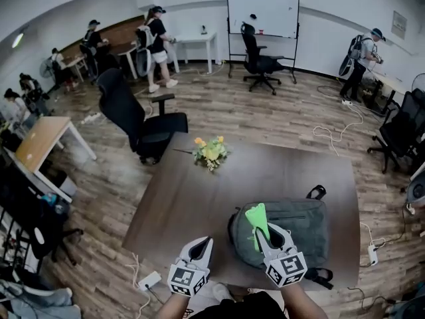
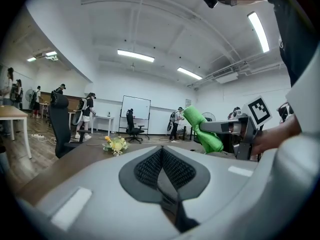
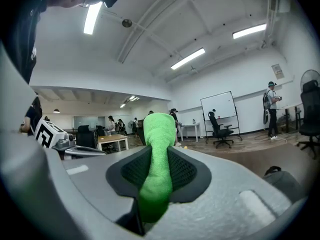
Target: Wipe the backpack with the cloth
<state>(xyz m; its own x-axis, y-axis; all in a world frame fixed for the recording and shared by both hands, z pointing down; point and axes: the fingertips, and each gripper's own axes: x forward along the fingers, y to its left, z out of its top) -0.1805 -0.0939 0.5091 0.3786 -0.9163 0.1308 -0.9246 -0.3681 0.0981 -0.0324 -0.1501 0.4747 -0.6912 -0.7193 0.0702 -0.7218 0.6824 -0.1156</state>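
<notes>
While over grey backpack [image 1: 307, 223], right gripper [image 1: 268, 232] jaws tight on fuzzy green cloth [image 3: 159, 149]; left gripper [image 1: 201, 244] jaws together.

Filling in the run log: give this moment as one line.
right gripper: shut on green cloth, over backpack | left gripper: shut, empty

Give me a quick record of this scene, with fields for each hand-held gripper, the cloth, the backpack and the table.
left hand-held gripper: shut, empty, left of the backpack
right hand-held gripper: shut on the cloth
cloth: green, held over the backpack
backpack: grey-green, lying flat on the table
table: dark brown, flowers at its far side
</notes>
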